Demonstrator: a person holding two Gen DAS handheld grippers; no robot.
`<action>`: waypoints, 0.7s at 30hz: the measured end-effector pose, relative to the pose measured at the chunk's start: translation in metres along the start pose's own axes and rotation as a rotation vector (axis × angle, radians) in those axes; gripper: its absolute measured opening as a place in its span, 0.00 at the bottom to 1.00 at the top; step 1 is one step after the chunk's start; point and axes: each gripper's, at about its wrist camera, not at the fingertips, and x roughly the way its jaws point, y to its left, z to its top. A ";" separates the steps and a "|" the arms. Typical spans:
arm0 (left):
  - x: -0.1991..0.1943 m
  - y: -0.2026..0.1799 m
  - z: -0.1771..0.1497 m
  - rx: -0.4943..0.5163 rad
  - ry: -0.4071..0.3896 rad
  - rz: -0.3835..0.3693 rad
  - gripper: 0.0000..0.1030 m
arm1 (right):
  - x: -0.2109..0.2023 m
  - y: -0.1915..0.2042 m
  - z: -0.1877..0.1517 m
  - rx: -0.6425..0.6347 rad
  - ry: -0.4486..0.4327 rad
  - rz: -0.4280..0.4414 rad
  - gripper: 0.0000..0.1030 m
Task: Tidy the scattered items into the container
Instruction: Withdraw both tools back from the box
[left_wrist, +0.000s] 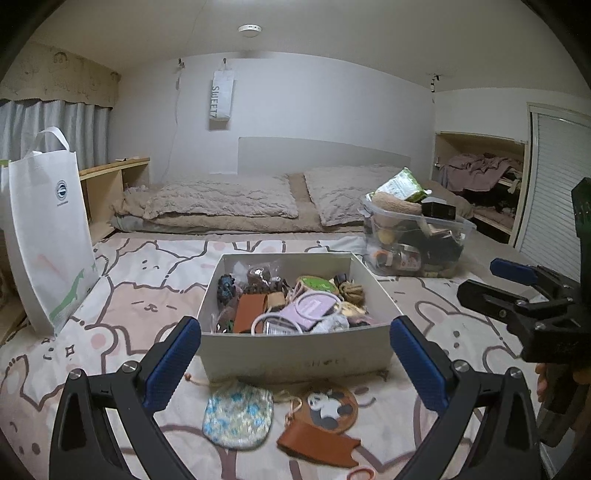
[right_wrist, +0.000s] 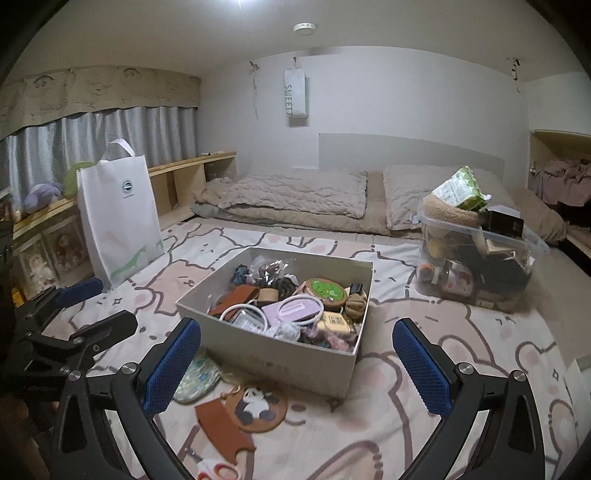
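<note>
The left tongs (left_wrist: 295, 350), black-armed with blue ribbed pads, stand wide apart and hold nothing. They hover low over the bed's cartoon-bear printed sheet (left_wrist: 147, 295), framing the near wall of the open white cardboard box (left_wrist: 295, 354). The right tongs (right_wrist: 295, 350), of the same make, are likewise spread apart and empty, above the sheet by the box's near right corner.

The white box sits in the middle of the bed and is already heaped with small things: a brown leather piece (left_wrist: 249, 312), a lilac card with a white ring around it (left_wrist: 314, 306), a round green-faced coaster (left_wrist: 314, 284) and a knotted rope ball (left_wrist: 352, 291).

Several items lie scattered on the sheet just in front of the box. A pale drawstring pouch with blue flowers (left_wrist: 238, 415) lies at the left, close to the box's front wall. Beside it, to the right, is a round brown coaster with a panda picture (left_wrist: 330, 408). A flat orange-brown leather holder (left_wrist: 321, 445) touches the coaster's near edge. A pair of orange-handled scissors (right_wrist: 218, 470) lies nearest the cameras, cut off by the frame edge.

A white non-woven tote bag (left_wrist: 48, 229) stands upright on the bed's left side. A clear plastic tub packed with odds and ends (left_wrist: 417, 240) rests beyond the box to the right, near the grey pillows (left_wrist: 221, 201).
</note>
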 end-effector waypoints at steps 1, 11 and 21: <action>-0.004 -0.001 -0.002 0.003 -0.001 0.004 1.00 | -0.004 0.002 -0.002 -0.003 0.003 -0.001 1.00; -0.037 -0.008 -0.020 0.023 -0.002 0.014 1.00 | -0.042 0.009 -0.033 0.013 -0.002 -0.011 1.00; -0.057 -0.008 -0.045 0.025 0.019 0.016 1.00 | -0.061 0.016 -0.062 0.031 -0.002 -0.029 1.00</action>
